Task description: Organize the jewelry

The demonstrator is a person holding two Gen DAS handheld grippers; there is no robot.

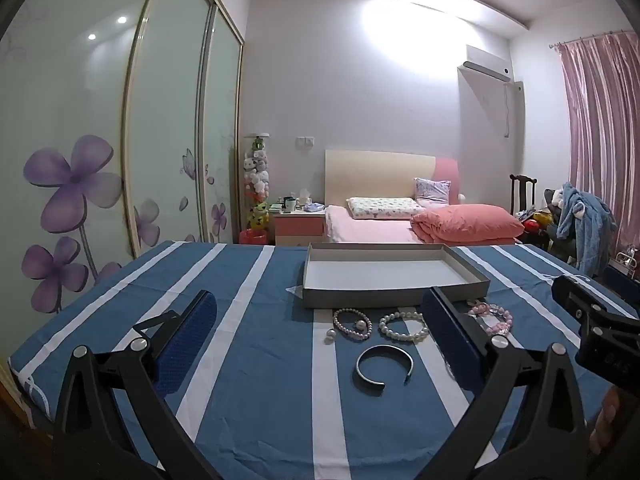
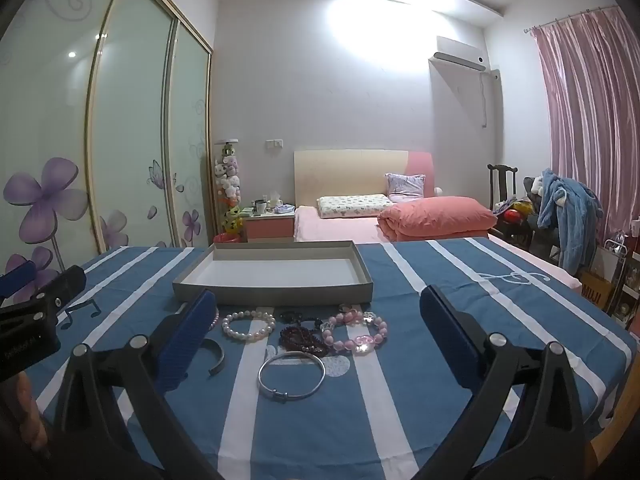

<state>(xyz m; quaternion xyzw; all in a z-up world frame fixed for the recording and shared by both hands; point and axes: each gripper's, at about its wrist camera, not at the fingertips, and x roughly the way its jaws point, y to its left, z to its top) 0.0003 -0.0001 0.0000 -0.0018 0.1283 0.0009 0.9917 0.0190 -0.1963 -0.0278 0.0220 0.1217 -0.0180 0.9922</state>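
A shallow grey box tray (image 1: 394, 299) (image 2: 272, 290) with a white floor lies on the blue striped cloth. In front of it lie a silver open cuff (image 1: 384, 364) (image 2: 216, 354), a white pearl bracelet (image 1: 403, 326) (image 2: 249, 325), a small pearl bracelet (image 1: 352, 323), loose pearls (image 1: 330, 333), a pink bead bracelet (image 1: 490, 316) (image 2: 356, 332), a dark red bead string (image 2: 302, 338) and a closed silver bangle (image 2: 291, 376). My left gripper (image 1: 320, 312) is open, above the cloth before the jewelry. My right gripper (image 2: 320, 312) is open, the bangle between its fingers' line.
The table (image 2: 520, 320) is covered by a blue cloth with white stripes. Behind it are a pink bed (image 2: 400, 216), a nightstand (image 2: 270, 224), a sliding wardrobe (image 1: 120, 140) on the left, and a chair with clothes (image 2: 560, 216) by pink curtains on the right.
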